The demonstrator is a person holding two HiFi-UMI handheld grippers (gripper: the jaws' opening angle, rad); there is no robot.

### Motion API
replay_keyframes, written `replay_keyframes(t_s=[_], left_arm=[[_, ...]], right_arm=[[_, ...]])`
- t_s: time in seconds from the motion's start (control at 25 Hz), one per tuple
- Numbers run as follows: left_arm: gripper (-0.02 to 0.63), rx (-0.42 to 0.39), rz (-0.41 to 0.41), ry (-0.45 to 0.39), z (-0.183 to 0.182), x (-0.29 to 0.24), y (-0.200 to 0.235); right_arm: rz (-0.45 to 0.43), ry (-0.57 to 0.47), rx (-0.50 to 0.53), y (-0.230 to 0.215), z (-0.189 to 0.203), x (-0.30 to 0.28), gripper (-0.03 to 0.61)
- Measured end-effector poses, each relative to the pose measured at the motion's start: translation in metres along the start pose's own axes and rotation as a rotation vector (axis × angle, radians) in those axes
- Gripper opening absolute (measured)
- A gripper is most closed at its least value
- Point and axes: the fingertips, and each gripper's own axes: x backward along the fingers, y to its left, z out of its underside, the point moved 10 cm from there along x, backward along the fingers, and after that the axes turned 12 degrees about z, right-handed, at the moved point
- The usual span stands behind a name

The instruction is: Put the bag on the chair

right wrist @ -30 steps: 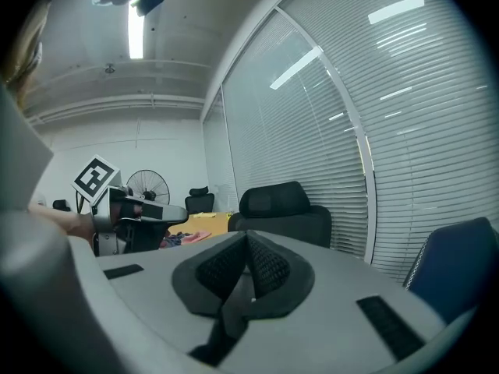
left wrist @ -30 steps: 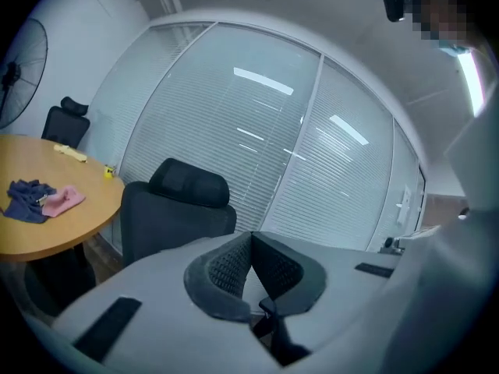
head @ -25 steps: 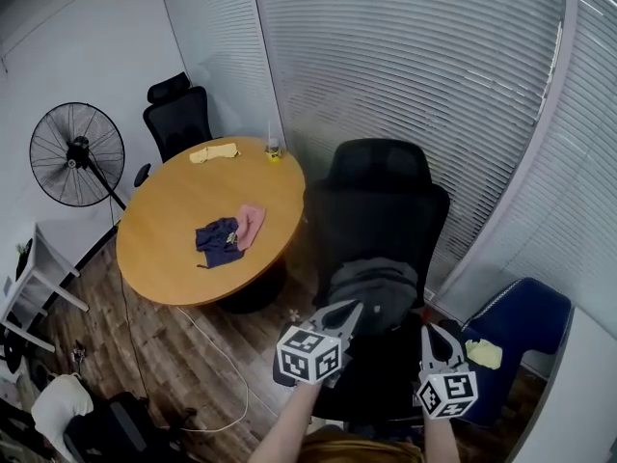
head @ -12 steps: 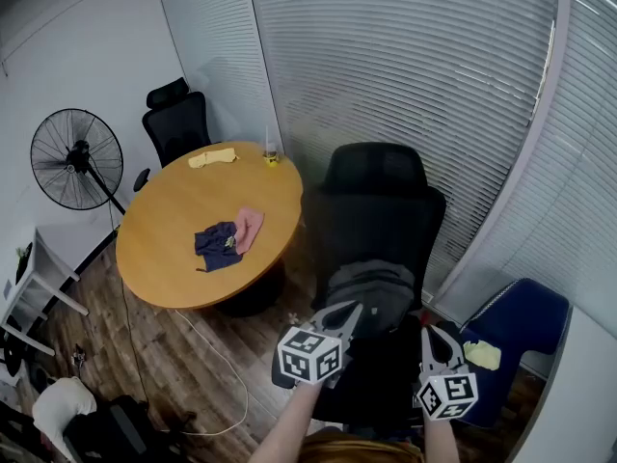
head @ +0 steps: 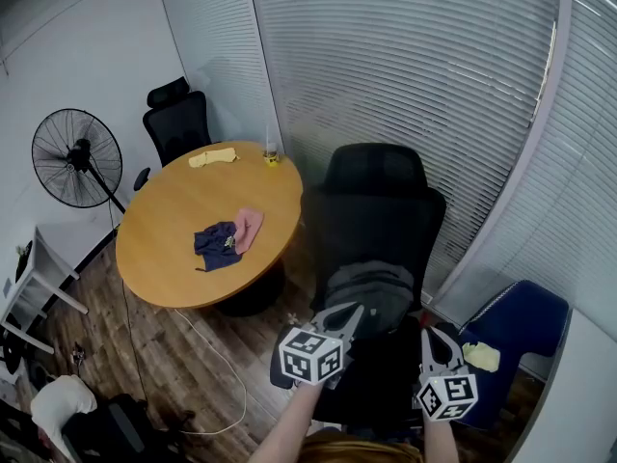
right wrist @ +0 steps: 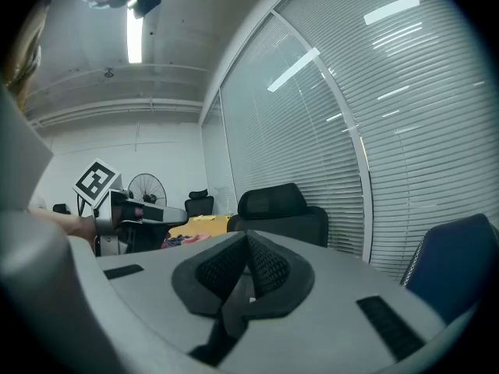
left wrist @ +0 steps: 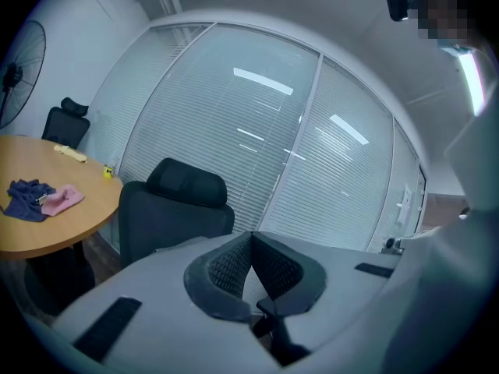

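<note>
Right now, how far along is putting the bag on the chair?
Done, it seems: the grey bag lies on the seat of the black chair. In hand: nothing; the left gripper and right gripper are both shut and empty, near the seat's front. Left: nothing obvious, apart from drawing the grippers away.

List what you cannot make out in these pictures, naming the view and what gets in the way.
Bag: head view, near edge behind the left tool; neither gripper view shows it.
Small yellow thing on the table's far edge: head view, too small to name.
Fan: left gripper view, cut off by the picture's left edge.
</note>
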Motion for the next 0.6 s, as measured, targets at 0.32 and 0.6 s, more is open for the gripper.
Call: replay_keyframes(t_s=[0.32, 0.6], left_arm=[[0.023, 0.002, -0.007, 0.000, -0.0005, -0.0025, 0.0018], [0.023, -0.001, -0.008, 0.000, 0.0015, -0.0074, 0.0023]], right_arm=[[0.003, 0.003, -0.010, -0.0036, 0.0017, -0.0016, 0.011], [-0.010, 0.010, -0.005, -0.0019, 0.0042, -0.0016, 0.011]])
